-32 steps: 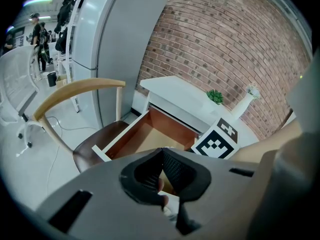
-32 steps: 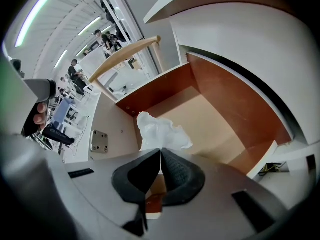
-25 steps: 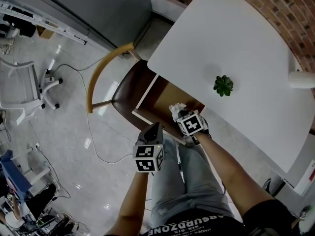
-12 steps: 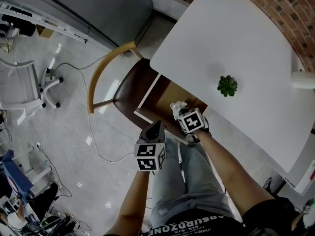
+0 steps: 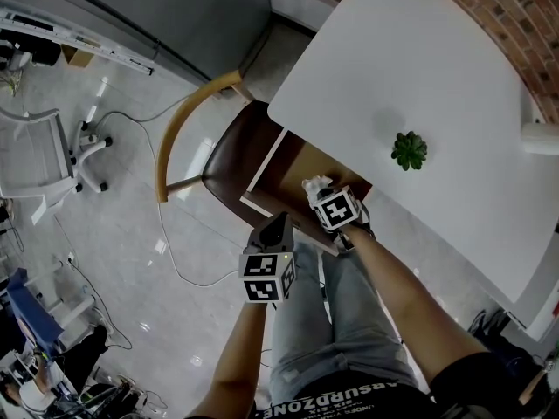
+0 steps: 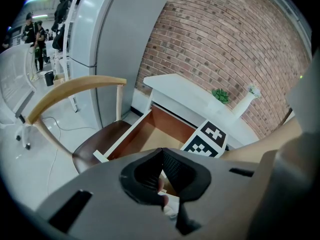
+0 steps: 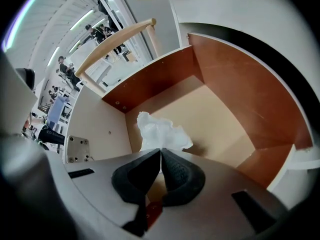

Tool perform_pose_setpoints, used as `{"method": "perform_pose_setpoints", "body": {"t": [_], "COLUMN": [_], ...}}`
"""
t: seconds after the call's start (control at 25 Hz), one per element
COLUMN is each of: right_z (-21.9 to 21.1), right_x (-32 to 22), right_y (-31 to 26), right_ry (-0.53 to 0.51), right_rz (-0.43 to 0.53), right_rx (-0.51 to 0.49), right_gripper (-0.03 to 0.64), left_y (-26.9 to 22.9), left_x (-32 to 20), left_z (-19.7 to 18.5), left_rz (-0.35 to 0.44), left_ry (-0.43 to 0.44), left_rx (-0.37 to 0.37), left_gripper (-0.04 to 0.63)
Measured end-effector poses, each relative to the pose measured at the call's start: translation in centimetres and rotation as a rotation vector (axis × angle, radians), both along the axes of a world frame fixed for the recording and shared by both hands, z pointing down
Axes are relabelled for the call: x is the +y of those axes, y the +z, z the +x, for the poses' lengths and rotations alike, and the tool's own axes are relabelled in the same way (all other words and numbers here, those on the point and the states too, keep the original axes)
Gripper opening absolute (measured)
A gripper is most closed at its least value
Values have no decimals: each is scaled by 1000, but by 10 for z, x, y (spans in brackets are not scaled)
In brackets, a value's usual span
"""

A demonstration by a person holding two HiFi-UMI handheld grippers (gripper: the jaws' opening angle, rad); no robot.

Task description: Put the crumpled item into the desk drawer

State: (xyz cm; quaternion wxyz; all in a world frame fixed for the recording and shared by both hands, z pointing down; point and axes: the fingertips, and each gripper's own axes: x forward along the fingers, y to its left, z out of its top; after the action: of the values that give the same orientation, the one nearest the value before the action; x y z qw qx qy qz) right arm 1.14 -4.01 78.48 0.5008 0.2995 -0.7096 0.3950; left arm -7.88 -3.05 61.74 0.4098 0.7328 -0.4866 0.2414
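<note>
The crumpled white paper (image 7: 162, 131) hangs over the open drawer (image 7: 220, 109), its lower edge pinched tight in your right tongs (image 7: 160, 151). Your left tongs (image 6: 161, 153), jaws closed and empty, hover near the drawer's front, out from the white worktop (image 5: 419, 77).

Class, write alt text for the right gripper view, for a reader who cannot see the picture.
The right gripper, jaws closed, pinches a crumpled white paper over the open desk drawer, whose pale floor and reddish-brown walls fill the view. A chair's curved wooden backrest shows beyond the drawer.
</note>
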Motion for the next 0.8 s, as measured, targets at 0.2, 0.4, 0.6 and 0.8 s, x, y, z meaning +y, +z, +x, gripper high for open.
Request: {"method": "perform_pose_setpoints", "body": {"t": [0.2,0.4,0.6,0.8], "right_z": [-7,-7,-8,-7], "right_x": [-7,0,-3,-4], "right_y": [4,12,19,26], "right_ry": [-4,-15,-37,-65], "right_rz": [13,-36,-39,-51], "right_rx": [-14,7,21,44], "right_gripper": [0,0,0,2], "left_y": [4,6,9,12], "left_x": [-5,-10,-14,-15], "left_z": [-3,-5,-6,-8], "left_rz": [-3,-6,-12,-18], "left_ry": [2,6,6,4], "left_rx": [-2,-3,-2,0], "left_gripper": [6,6,6,6]}}
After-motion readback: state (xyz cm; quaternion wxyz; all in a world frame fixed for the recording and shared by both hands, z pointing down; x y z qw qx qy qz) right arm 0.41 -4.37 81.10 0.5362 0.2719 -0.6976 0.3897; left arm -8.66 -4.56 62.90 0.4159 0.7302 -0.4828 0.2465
